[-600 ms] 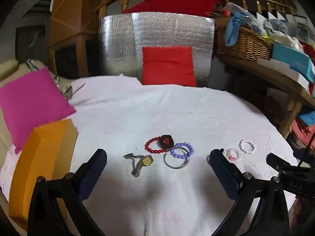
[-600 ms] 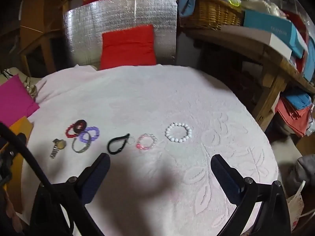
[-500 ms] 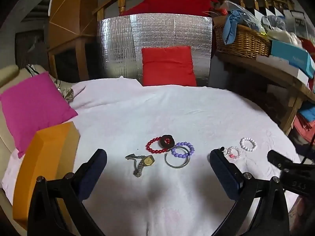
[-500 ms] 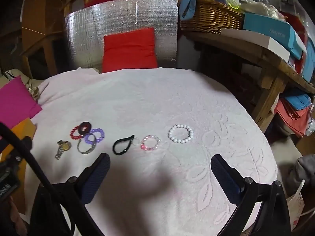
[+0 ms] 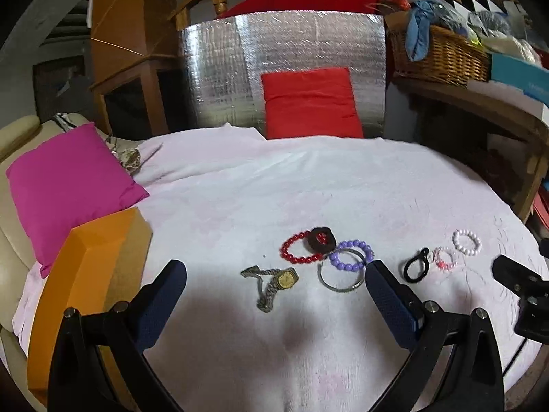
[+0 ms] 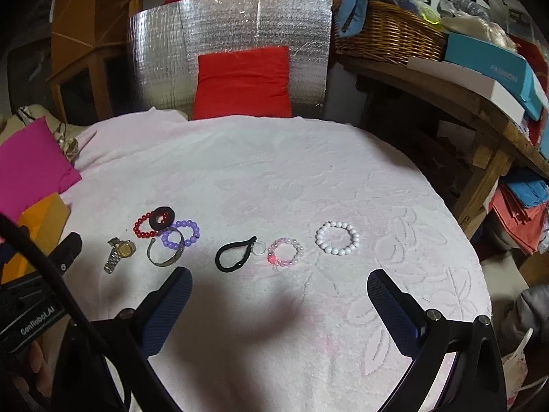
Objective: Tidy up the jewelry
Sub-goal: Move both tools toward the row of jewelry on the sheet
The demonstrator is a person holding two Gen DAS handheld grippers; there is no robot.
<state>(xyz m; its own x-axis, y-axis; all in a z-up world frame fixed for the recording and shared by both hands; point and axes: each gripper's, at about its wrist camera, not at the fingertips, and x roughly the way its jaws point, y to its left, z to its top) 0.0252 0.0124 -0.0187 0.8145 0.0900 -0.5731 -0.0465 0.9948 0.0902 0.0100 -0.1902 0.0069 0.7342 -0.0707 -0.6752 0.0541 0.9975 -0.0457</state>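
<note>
Jewelry lies in a row on the pink-white blanket point(image 5: 308, 189). From the left: a metal wristwatch point(image 5: 276, 283) point(image 6: 118, 252), a red bead bracelet point(image 5: 296, 250) point(image 6: 142, 228) under a dark scrunchie point(image 5: 322, 238) point(image 6: 162, 218), a purple bead bracelet point(image 5: 351, 255) point(image 6: 182, 233) on a silver bangle point(image 5: 338, 276) point(image 6: 163, 255), a black hair tie point(image 5: 416, 267) point(image 6: 235, 254), a pink bead bracelet point(image 5: 444, 259) point(image 6: 284, 252), a white bead bracelet point(image 5: 466, 242) point(image 6: 338, 238). My left gripper point(image 5: 274, 304) is open and empty, short of the watch. My right gripper point(image 6: 279, 312) is open and empty, short of the pink bracelet.
An orange box point(image 5: 85, 274) and a magenta cushion point(image 5: 68, 185) lie at the left. A red cushion point(image 5: 310, 103) leans on a silver foil panel point(image 5: 219, 68) at the back. A wooden shelf with a wicker basket point(image 5: 439, 55) and boxes point(image 6: 490, 68) runs along the right.
Both grippers have drawn back and risen a little, so the jewelry sits slightly farther ahead and the black hair tie has come out from behind my left gripper's right finger. No jewelry has moved.
</note>
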